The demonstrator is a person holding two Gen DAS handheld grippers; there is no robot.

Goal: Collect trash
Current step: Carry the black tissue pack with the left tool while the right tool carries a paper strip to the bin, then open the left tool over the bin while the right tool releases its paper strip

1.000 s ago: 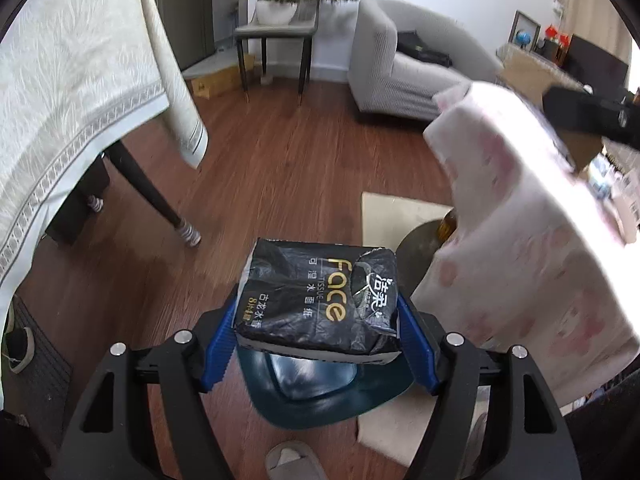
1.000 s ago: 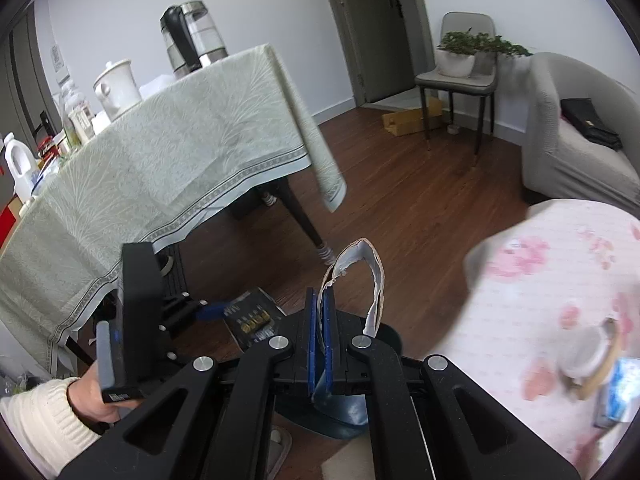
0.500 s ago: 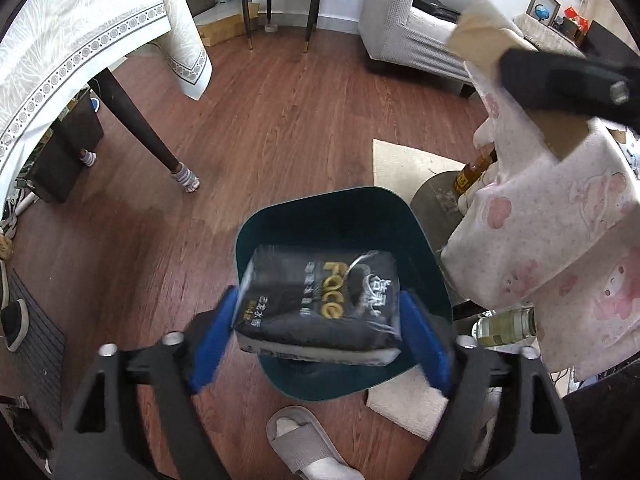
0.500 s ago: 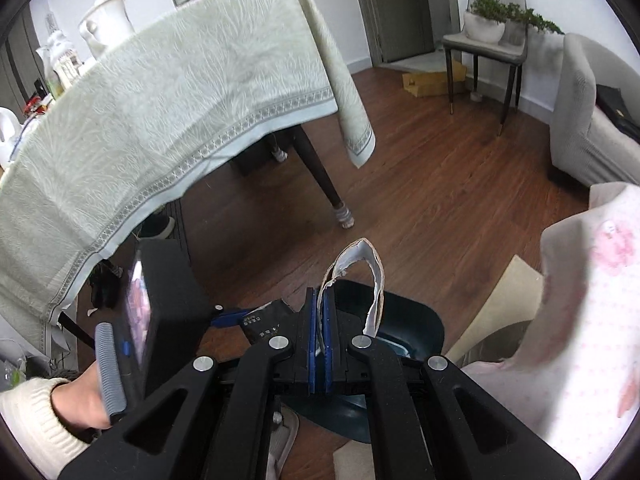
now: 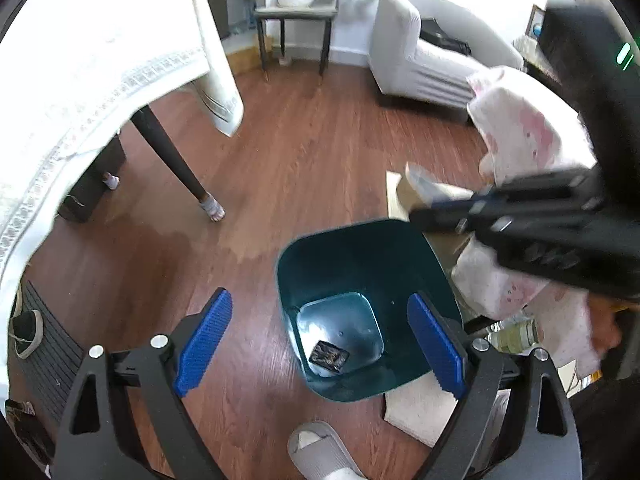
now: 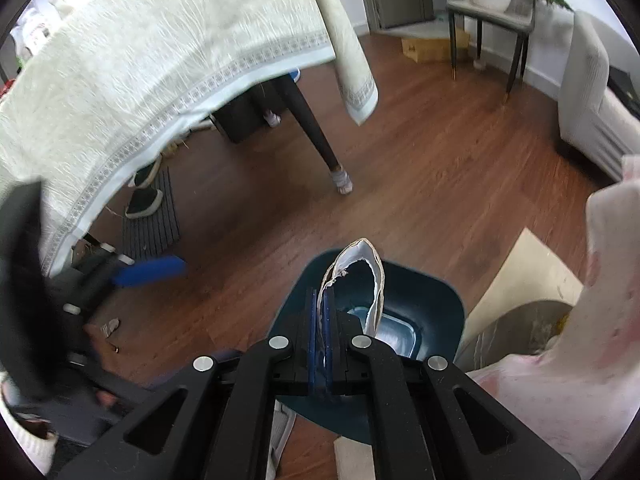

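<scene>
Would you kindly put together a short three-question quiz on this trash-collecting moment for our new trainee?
1. True or false: the black tissue pack lies at the bottom of the teal bin.
2. Which gripper is clamped on a piece of trash? A) left gripper B) right gripper C) neither
3. Fill in: the torn paper strip held by the right gripper hangs above the ____.

Key
1. True; the pack rests on the bin floor, and the left gripper's jaws, which have just been opening, have nothing between them.
2. B; its pads pinch the paper strip.
3. Teal bin.
</scene>
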